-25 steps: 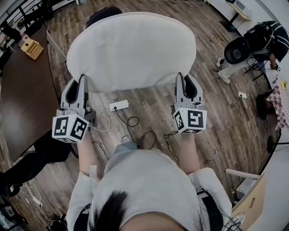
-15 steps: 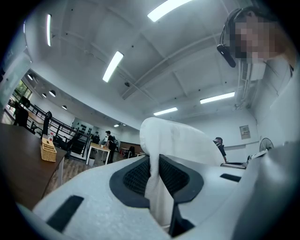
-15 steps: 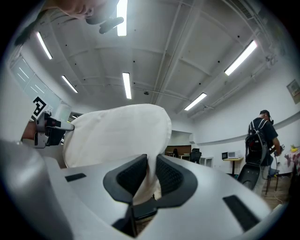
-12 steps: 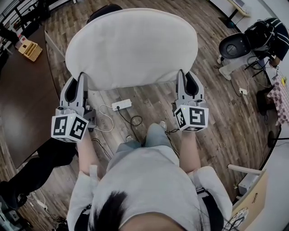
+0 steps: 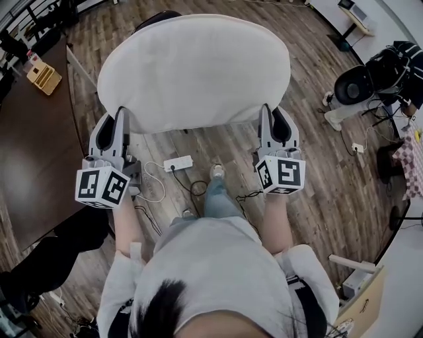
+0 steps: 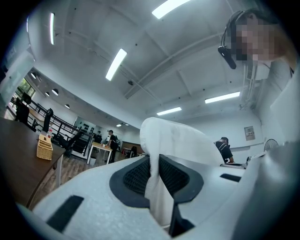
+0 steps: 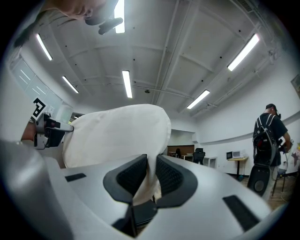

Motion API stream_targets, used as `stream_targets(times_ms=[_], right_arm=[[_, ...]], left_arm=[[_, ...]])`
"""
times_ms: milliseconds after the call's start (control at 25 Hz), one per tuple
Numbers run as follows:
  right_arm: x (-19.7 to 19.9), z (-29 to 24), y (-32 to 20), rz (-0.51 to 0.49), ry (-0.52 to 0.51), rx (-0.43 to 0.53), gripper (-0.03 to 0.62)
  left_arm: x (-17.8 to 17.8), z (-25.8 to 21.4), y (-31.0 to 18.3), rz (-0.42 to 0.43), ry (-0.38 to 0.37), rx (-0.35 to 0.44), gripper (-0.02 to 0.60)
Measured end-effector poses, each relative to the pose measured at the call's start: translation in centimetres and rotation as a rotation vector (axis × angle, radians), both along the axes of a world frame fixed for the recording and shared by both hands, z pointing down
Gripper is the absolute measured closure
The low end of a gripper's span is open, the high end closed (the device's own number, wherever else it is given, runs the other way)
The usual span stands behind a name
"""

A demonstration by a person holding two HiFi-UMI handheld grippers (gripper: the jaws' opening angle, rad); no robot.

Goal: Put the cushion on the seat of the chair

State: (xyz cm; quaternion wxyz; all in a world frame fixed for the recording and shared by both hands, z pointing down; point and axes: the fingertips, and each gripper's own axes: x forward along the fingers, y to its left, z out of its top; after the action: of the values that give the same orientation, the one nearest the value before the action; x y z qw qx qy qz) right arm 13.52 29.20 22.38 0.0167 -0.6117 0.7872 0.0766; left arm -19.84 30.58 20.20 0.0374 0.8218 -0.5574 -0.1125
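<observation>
A large round off-white cushion hangs in the air in front of me, held flat between both grippers. My left gripper is shut on its near left edge; in the left gripper view the fabric is pinched between the black pads. My right gripper is shut on the near right edge, with the cushion filling the space above its pads. A dark chair back peeks out just beyond the cushion's far edge; its seat is hidden under the cushion.
A dark brown table with a small wooden rack stands at the left. A white power strip and black cables lie on the wooden floor below. At the right, a person bends beside a black round chair.
Both grippers and the cushion have travelled forward together over the floor; the power strip and cables slid down the picture. My leg has stepped forward below the cushion. Both grips are unchanged.
</observation>
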Motion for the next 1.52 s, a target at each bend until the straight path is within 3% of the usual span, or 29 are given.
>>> stream_targets(times_ms=[800,1080,1520], right_arm=[[4.9,-0.9,-22.6,-0.132,-0.004,0.011,0.539],[7.0,-0.7,-27.0,-0.182,-0.021,0.007,0.539],[8.2,0.9,-31.7,-0.173,-0.036,-0.047,0.539]], left_arm=[[5.4,-0.7,-18.3,-0.132,0.013,0.015,0.526],[8.0,-0.8,-21.6,-0.183,0.013,0.018,0.526],[9.0,0.5,-26.1,-0.171,0.008,-0.047,0.526]])
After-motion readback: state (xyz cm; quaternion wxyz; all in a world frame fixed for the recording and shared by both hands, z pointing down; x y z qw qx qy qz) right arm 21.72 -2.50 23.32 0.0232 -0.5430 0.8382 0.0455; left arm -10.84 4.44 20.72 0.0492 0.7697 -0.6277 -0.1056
